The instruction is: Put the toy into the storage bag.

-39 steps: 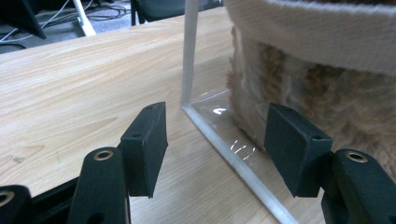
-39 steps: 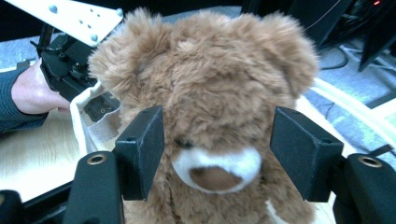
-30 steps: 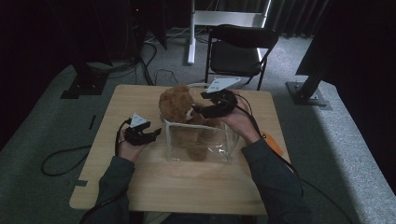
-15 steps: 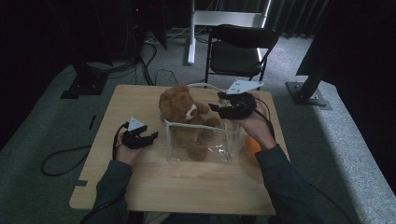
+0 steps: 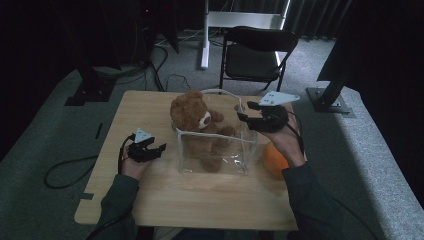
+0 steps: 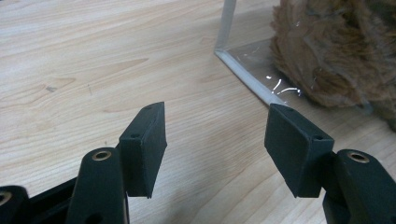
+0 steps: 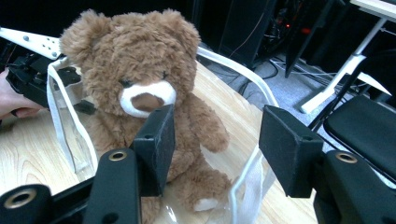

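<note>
The bear (image 5: 196, 120) sits upright in the clear bag (image 5: 215, 150) at mid-table, its head above the rim and its long axis near vertical. The right gripper (image 5: 246, 111) hovers just beside the bag's far right corner, level with the bear's chest and facing it across the white handle (image 7: 252, 182); its jaws have just been closing somewhat, yet stand apart with nothing clamped. The left gripper (image 5: 159, 148) rests low near the bag's left wall, released and empty, so the right is probably better placed.

Bare table (image 5: 150, 200) left of clear bag (image 5: 215, 155); orange ball (image 5: 274, 161) apparently crowding its right.
</note>
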Motion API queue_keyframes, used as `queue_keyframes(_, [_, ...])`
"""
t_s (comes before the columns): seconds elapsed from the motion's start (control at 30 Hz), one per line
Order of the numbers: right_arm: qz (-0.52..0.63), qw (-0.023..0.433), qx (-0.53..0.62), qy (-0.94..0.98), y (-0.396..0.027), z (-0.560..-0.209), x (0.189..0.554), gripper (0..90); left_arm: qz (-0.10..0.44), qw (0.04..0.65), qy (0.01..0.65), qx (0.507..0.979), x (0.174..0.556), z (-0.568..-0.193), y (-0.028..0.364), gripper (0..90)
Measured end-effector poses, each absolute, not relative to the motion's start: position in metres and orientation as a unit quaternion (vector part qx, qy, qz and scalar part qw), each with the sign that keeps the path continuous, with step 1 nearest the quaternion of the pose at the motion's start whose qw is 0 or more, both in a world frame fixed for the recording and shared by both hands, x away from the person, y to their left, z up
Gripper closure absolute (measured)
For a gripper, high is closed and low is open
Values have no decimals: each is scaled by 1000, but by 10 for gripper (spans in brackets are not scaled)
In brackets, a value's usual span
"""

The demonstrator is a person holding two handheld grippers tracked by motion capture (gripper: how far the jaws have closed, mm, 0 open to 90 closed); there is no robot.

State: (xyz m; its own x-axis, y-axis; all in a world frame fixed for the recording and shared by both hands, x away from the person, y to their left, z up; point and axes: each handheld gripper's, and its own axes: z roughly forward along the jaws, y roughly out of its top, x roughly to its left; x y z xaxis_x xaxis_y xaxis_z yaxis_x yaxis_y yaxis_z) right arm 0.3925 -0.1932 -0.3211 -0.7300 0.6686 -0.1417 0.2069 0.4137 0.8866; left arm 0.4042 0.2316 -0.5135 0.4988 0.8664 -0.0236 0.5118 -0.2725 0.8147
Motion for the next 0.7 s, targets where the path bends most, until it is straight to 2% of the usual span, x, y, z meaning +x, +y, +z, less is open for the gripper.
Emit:
queue_keyframes(0.3, [474,249,293,792,-212,-334,387,472,225,397,452,766,404,-517,232,394])
queue_keyframes(0.7, [453,285,301,789,-216,-346,373,473,231,388,453,769,402,-522,234,392])
